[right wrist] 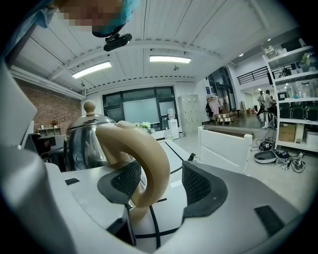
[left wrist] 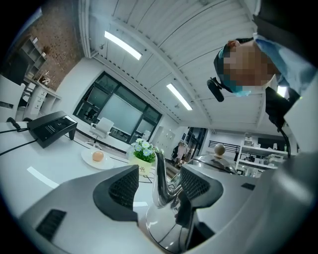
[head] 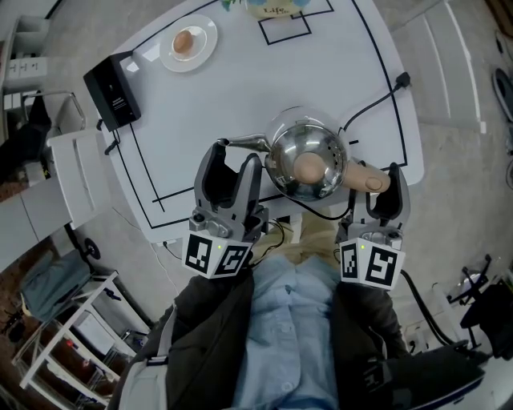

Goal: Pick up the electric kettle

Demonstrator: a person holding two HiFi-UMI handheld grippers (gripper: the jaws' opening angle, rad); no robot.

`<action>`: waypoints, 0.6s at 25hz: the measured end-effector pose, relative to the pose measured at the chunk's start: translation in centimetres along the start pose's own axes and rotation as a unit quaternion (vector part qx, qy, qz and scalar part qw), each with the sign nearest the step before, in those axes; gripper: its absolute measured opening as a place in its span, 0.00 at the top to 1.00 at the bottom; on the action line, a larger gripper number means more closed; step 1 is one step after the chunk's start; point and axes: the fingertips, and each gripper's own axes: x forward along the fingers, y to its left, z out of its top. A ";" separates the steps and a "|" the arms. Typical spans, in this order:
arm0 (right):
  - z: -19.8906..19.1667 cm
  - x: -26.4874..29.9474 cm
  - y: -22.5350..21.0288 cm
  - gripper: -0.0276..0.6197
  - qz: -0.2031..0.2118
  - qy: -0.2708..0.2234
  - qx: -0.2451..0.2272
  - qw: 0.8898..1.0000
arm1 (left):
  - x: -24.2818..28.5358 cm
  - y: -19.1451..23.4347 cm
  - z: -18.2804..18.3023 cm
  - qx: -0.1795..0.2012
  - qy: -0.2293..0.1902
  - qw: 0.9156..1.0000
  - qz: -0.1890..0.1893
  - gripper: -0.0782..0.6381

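Note:
A stainless-steel electric kettle point(head: 304, 164) with a round wooden lid knob point(head: 308, 167) stands near the white table's front edge. Its spout point(head: 244, 144) points left and its beige handle point(head: 365, 178) points right. My left gripper point(head: 232, 160) is open, its jaws either side of the spout point(left wrist: 160, 178), which lies nearer the right jaw. My right gripper point(head: 373, 188) is open around the handle point(right wrist: 144, 158). The handle rests against the left pad, with a clear gap to the right pad point(right wrist: 197, 184). The kettle body point(right wrist: 84, 141) shows behind it.
On the table point(head: 321, 64), marked with black lines, lie a white plate point(head: 200, 50) with an egg-like thing at the far left, a black box point(head: 115, 90) at the left edge and a flower pot point(head: 268, 8) at the back. A black cable point(head: 377, 100) runs right from the kettle.

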 end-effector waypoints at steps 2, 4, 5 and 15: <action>0.1 0.3 -0.2 0.58 -0.001 -0.001 -0.001 1.000 | 0.4 0.1 0.0 0.001 0.000 1.000 -0.001 0.54; 0.2 0.5 -0.2 0.58 -0.002 -0.001 -0.001 1.000 | 0.8 0.3 0.1 0.001 0.000 1.000 0.000 0.54; 0.2 0.7 -0.3 0.58 -0.003 -0.001 -0.001 1.000 | 0.9 0.4 0.1 0.001 0.000 1.000 0.000 0.54; 0.4 1.9 -0.5 0.58 -0.002 0.003 -0.004 1.000 | 2.6 1.0 0.2 -0.002 0.000 1.000 -0.002 0.54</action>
